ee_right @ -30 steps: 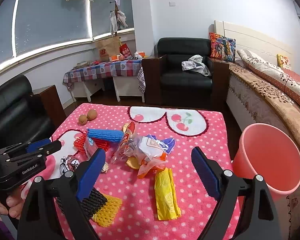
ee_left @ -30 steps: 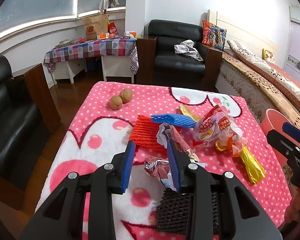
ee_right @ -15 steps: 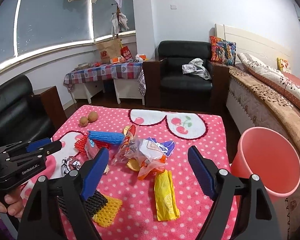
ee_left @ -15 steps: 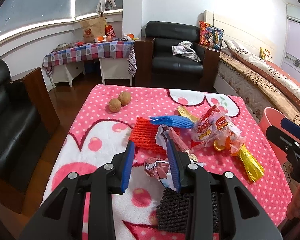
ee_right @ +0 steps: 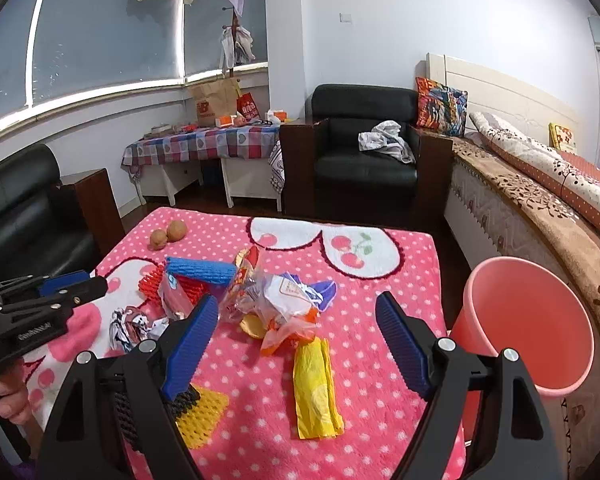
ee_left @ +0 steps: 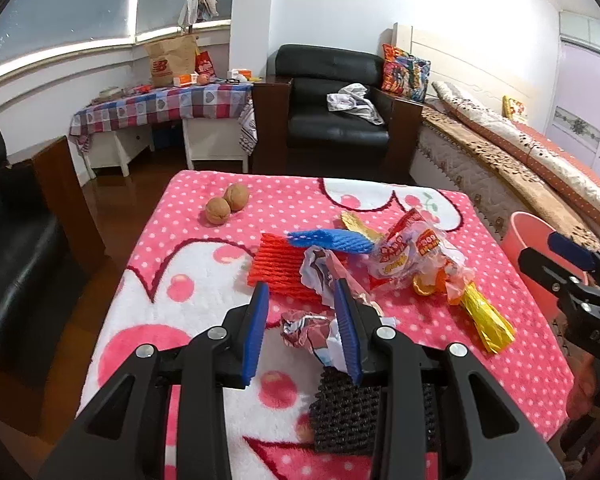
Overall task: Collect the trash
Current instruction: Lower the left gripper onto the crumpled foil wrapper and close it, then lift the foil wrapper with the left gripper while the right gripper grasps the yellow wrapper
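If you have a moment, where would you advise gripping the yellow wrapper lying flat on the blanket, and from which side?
Grip the yellow wrapper across its narrow width near the middle, coming down from above with the open right gripper. It lies flat and long, pointing away from the camera, clear of the pile, so the fingers can straddle its long edges.

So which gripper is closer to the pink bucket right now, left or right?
Right. The right gripper hangs over the table edge beside the pink bucket, and the left gripper is across the table by the crumpled foil wrapper.
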The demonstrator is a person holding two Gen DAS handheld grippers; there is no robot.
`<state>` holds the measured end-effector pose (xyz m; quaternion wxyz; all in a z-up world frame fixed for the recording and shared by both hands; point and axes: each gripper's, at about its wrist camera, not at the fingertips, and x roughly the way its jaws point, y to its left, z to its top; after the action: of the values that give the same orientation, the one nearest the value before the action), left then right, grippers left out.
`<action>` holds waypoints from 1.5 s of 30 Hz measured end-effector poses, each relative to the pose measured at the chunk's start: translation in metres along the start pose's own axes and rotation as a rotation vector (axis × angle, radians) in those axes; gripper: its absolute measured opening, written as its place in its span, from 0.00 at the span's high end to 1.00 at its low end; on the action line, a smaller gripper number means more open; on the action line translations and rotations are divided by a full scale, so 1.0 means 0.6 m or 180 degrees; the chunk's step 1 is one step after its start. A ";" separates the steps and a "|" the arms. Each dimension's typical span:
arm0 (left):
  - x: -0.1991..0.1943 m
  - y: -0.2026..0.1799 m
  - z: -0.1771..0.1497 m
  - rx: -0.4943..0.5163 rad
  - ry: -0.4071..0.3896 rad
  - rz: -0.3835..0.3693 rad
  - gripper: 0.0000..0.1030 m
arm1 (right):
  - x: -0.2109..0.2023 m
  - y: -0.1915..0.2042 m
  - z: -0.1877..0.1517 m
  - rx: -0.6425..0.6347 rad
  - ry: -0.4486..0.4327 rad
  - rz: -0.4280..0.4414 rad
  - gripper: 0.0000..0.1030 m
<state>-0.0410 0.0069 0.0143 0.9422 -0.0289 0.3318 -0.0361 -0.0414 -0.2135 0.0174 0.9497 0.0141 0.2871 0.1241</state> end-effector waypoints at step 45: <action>0.007 0.022 0.004 0.0174 0.0052 -0.0767 0.85 | 0.069 -0.048 -0.054 0.0234 0.0634 0.0116 0.47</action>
<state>-0.0358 0.0200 0.0125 0.9287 -0.0426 0.3326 -0.1584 -0.0193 -0.2329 -0.0351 0.9129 0.0418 0.3842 0.1315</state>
